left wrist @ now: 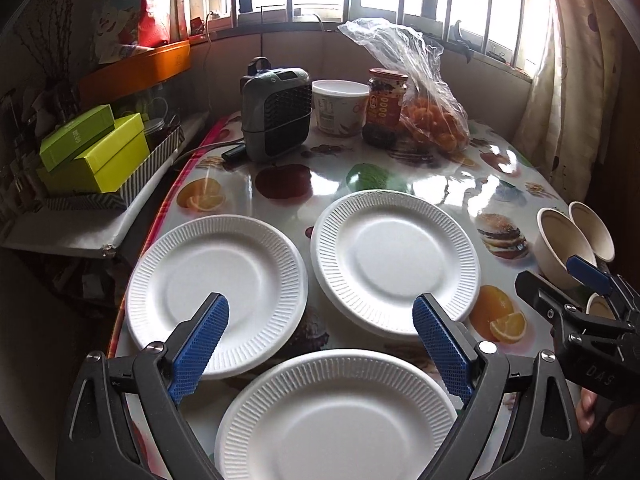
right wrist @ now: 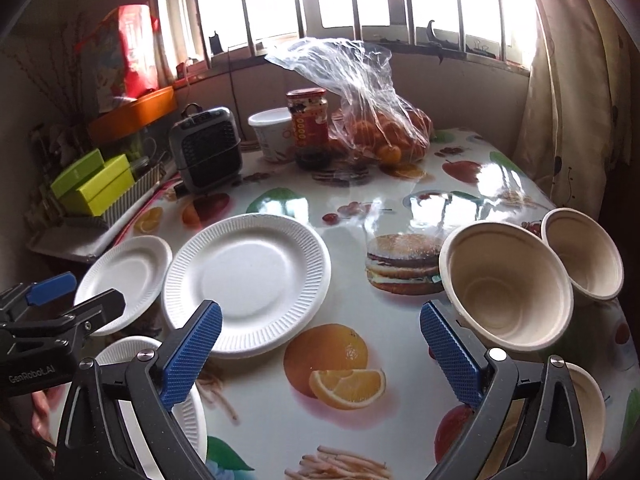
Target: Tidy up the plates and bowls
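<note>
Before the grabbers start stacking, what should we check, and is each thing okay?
1. Left tool open and holding nothing: ok.
2. Right tool open and holding nothing: ok.
3. Three white plates lie flat and uncovered, nearest plate right under the left tool: ok.
4. Bowls upright: nearest bowl and far bowl ok; a third by the right tool is mostly hidden: cannot tell.
5. Plates already stacked: not ok, all separate.
</note>
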`<state>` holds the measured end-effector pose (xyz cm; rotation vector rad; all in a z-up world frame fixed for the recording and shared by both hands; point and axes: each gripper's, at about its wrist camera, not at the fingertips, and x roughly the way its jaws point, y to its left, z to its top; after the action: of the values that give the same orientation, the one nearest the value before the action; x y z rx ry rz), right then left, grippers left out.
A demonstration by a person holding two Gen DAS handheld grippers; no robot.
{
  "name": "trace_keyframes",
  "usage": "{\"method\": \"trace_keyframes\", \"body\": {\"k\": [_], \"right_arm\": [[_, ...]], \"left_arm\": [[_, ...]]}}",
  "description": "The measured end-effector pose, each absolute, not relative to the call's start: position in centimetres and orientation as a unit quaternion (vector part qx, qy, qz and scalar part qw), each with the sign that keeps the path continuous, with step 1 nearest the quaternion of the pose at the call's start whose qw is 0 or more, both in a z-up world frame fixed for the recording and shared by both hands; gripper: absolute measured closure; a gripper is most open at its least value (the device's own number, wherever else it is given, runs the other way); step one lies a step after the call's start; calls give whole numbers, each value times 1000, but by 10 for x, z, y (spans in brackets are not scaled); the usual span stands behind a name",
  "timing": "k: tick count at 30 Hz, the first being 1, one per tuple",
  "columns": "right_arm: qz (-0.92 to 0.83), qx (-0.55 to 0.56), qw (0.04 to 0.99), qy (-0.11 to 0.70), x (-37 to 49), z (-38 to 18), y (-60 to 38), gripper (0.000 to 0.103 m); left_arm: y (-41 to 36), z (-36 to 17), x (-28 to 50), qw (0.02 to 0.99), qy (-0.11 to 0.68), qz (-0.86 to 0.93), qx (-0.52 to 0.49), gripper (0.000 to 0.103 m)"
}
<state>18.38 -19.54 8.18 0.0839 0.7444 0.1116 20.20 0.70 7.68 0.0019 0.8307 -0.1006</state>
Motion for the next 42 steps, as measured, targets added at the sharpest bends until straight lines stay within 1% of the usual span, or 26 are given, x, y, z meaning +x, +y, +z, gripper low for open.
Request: {"method": "trace_keyframes", "body": {"k": [2,7,8,10,13,18,20,22,23,27,29,33,35,42], "right_arm": [[50,44,926,372,194,75,-196,9],[48,48,916,395,213,59,-194,16],[50,47,915,398,216,56,-193,18],[52,47,912,405,222,51,-192,22],[53,52,909,411,229,45,-192,24],[56,63,903,421,238,38,-193,33],[57,64,902,424,241,37,-192,36],[58,65,901,425,243,35,-192,38],[58,65,900,427,244,35,-192,40],[55,66,897,434,247,31,-193,48],[54,69,896,436,248,30,-194,53],[54,75,892,442,249,27,-196,60],[55,76,891,444,249,26,-196,63],[65,84,889,446,250,26,-195,71]], "left_arm": [[7,73,213,910,410,-56,-5,14],[5,61,236,903,426,-56,-6,20],[5,58,241,900,431,-59,-8,24],[6,54,250,894,442,-69,-18,30],[6,49,258,890,450,-70,-22,31],[4,46,268,888,454,-70,-19,35],[4,44,273,886,457,-73,-24,45],[5,41,278,883,463,-74,-28,49],[5,40,280,881,466,-73,-32,52],[3,37,283,880,469,-71,-32,53],[2,35,284,878,473,-71,-31,61],[0,33,285,875,477,-74,-29,62],[1,32,286,876,476,-72,-29,69],[3,32,286,875,478,-70,-33,72]]}}
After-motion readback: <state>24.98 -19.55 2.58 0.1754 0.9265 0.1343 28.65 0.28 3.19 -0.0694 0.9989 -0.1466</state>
